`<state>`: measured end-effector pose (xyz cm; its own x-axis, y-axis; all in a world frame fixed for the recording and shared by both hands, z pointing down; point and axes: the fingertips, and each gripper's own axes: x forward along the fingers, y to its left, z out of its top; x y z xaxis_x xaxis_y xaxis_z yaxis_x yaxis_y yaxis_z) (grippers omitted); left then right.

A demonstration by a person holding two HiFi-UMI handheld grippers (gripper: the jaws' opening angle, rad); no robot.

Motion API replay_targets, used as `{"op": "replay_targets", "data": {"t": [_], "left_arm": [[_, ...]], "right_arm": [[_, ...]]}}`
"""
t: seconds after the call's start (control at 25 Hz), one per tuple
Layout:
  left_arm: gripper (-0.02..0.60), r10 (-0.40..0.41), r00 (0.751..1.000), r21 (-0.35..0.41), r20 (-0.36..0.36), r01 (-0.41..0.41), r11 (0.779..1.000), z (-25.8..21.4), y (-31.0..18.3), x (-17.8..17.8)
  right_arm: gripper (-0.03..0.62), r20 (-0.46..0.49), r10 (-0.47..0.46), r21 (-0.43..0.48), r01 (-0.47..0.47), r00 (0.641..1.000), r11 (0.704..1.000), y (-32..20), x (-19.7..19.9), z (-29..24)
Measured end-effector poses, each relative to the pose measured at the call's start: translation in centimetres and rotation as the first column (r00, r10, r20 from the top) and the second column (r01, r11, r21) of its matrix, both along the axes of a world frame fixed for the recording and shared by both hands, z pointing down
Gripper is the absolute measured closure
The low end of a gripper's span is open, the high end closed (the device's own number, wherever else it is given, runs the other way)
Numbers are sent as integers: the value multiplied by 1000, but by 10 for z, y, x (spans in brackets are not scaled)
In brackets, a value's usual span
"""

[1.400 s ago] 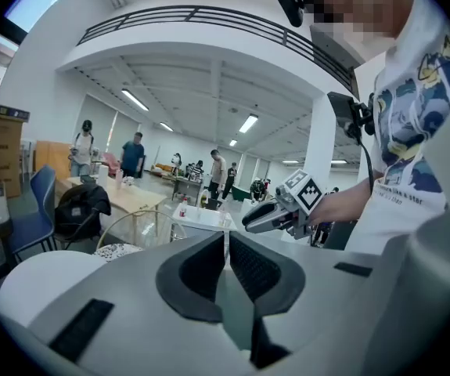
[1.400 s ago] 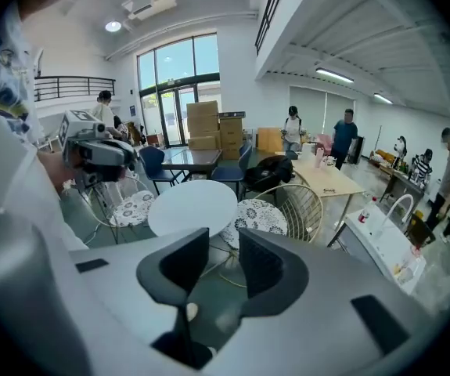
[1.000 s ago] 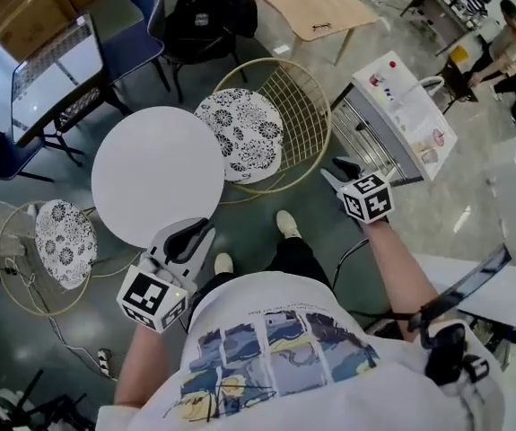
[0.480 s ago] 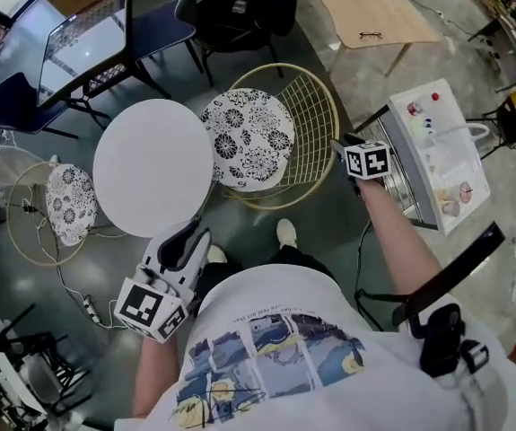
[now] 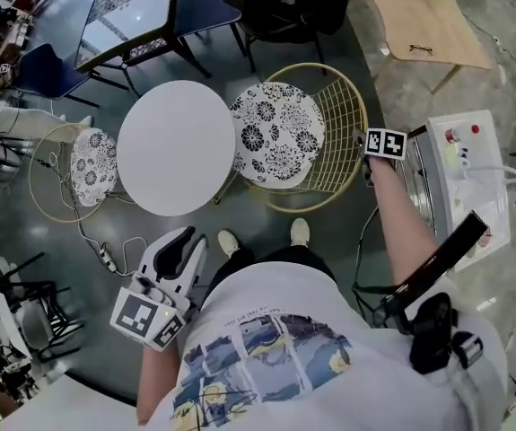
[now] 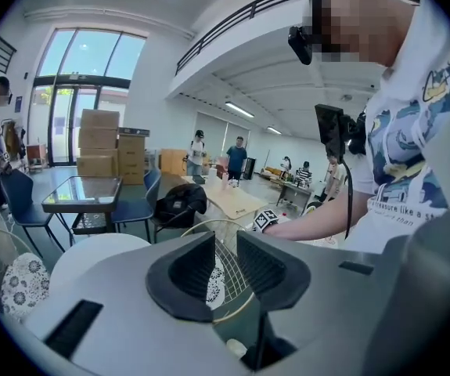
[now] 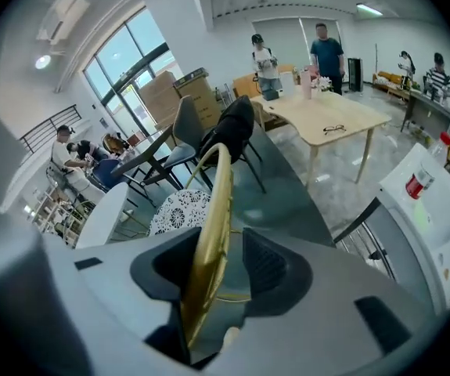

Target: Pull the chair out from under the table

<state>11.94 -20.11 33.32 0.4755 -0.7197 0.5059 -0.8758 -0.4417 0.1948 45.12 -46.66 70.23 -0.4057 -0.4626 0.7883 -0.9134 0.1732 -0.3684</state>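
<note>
The chair has a gold wire back and a black-and-white patterned cushion. It stands against the right side of the round white table. My right gripper is at the right rim of the chair's back. In the right gripper view its jaws are opening, and the gold rim runs between them, close to the left pad with a gap to the right pad. My left gripper hangs low by my body, short of the table. It is open, and nothing is between its jaws.
A second gold chair stands left of the table. A cable and power strip lie on the floor. A white cart is close on the right. A glass table, a black chair and a wooden table lie beyond. People stand far off.
My right gripper came down from beside the cart onto the chair's back rim. My left gripper drew back from the table's edge toward my body.
</note>
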Motion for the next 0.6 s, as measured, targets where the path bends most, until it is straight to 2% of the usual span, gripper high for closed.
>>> {"op": "replay_targets", "data": {"t": [0.12,0.2,0.28,0.48,0.6], "left_arm": [[509,-30,999,-25,14,30,999,7,-8,1],[509,-30,999,-30,17,30,999,9,-13,4],[509,-29,1000,-31,12,30,999,9,-17,8],[509,-26,1000,-29,2,26,999,8,-27,20],[511,-15,1000,-28,-3,15,1000,-1,-19,0]], "right_arm": [[434,53,-6,-24,7,999,1000,-19,-8,18],[515,104,21,-33,-18,994,999,-27,-13,21],[530,127,65,-42,-60,990,997,-29,-12,22],[548,77,94,-42,-91,993,995,-33,-1,23],[551,67,114,-43,-111,991,993,-23,-15,11]]}}
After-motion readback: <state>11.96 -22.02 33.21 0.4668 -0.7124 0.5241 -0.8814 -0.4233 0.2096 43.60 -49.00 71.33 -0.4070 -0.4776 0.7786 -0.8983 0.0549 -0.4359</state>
